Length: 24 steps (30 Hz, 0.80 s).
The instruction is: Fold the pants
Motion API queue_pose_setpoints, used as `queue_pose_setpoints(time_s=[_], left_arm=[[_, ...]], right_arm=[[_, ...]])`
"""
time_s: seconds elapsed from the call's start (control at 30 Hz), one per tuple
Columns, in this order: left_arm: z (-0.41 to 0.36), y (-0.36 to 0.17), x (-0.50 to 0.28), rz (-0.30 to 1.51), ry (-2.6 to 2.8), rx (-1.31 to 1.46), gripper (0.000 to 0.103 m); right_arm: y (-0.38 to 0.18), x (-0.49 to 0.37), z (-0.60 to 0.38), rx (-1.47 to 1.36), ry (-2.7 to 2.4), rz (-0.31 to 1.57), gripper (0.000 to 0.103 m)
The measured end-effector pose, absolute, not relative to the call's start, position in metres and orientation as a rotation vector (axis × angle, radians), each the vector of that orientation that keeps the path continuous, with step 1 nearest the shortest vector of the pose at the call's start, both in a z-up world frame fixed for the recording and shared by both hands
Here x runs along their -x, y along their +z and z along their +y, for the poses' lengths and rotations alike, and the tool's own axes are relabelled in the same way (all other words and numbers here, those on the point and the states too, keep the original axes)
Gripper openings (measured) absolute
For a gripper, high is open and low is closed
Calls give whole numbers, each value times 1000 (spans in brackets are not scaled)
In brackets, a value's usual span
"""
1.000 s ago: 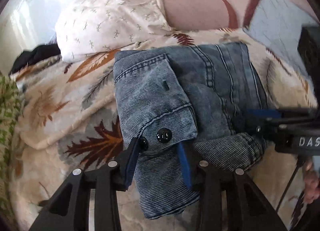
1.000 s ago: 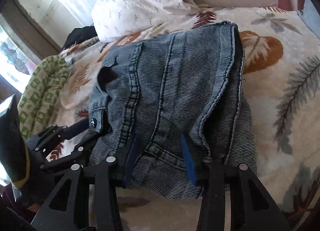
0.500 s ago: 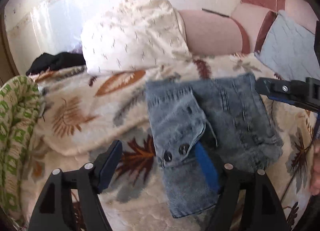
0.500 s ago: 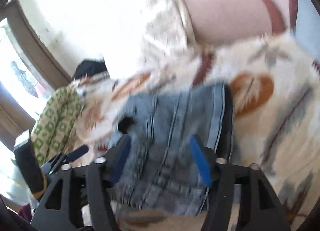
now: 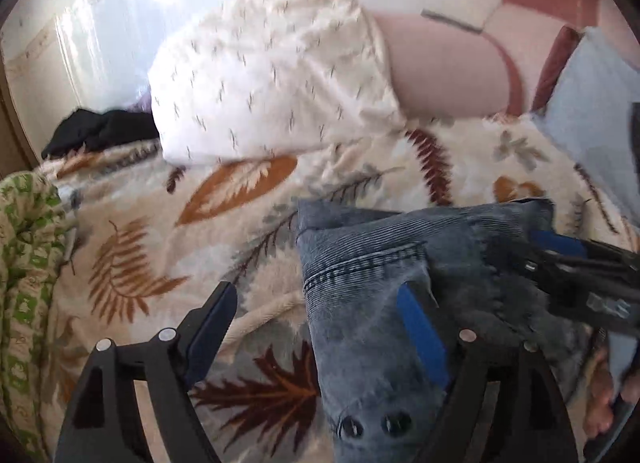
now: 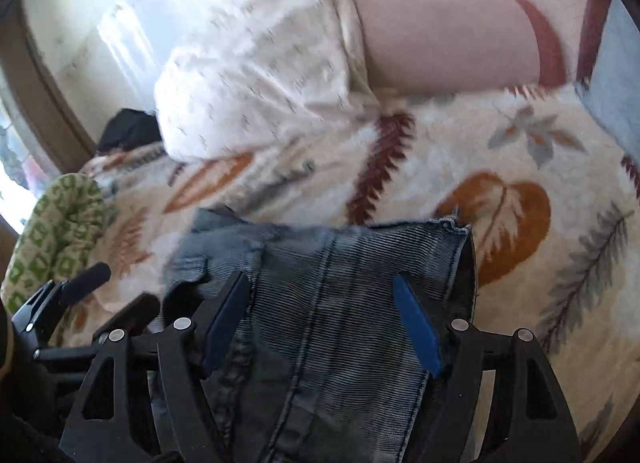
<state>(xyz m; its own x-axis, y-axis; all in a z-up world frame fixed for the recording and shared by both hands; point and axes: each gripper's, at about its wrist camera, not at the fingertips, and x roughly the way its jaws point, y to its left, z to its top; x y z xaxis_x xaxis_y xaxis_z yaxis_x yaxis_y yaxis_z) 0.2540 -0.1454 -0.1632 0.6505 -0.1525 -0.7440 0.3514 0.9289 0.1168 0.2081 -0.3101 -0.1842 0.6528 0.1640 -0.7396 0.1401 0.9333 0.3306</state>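
Denim fills the near part of both views: the folded pants (image 5: pixel 400 283) are laid on a bed covered by a leaf-print blanket (image 5: pixel 132 247). In the left wrist view, the left tool (image 5: pixel 320 327) is seen with its 2 blue pads spread wide and still widening; the right-hand pad (image 5: pixel 420 335) lies over the denim, while the other pad is held above bare blanket, so no cloth is pinched. 2 dark buttons (image 5: pixel 376 425) are seen on the pants at the lower edge of that view. The right tool (image 5: pixel 576 263) is seen at the right edge of the same view, over the far side of the pants, with part of a hand (image 5: pixel 604 391) below it.

In the right wrist view, the right tool (image 6: pixel 320 323) is also seen with its 2 pads apart and widening. Denim (image 6: pixel 328 303) lies between and beneath them, yet it is not pressed by either pad (image 6: pixel 416 327). The left tool (image 6: pixel 80 303) is seen at the lower left of this view, just beside the pants.

Farther off, a green patterned cloth (image 5: pixel 24 263) is bunched at the left edge of the bed. Beyond the pants, a white pillow (image 5: pixel 272 83) with small dark marks is propped against a pink cushion (image 5: pixel 444 67). A dark garment (image 5: pixel 100 131) lies to the left of the pillow. Both views are blurred.
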Motion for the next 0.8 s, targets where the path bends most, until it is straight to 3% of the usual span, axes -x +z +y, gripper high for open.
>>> queue_pose_setpoints(time_s=[0.07,0.13,0.2,0.53,0.8], left_arm=[[-148,-174,-263,854,-284,-249,85],[-151,-186,-270,882,-260,-255,97],[-150,-195,-274,897,-229,-251,103],[-147,-214,-295,1035,-271,-169,103],[-105,-192,-260,1007,-241,-87,103]], right_arm=[[-189,-208,-314,-403,14,875,82],[-193,-209,-319,-422,25,884,84],[-199,-211,-320,-424,35,899,86],[-225,-218,-313,-368,65,962,97],[-201,-206,-324,-450,116,935,97]])
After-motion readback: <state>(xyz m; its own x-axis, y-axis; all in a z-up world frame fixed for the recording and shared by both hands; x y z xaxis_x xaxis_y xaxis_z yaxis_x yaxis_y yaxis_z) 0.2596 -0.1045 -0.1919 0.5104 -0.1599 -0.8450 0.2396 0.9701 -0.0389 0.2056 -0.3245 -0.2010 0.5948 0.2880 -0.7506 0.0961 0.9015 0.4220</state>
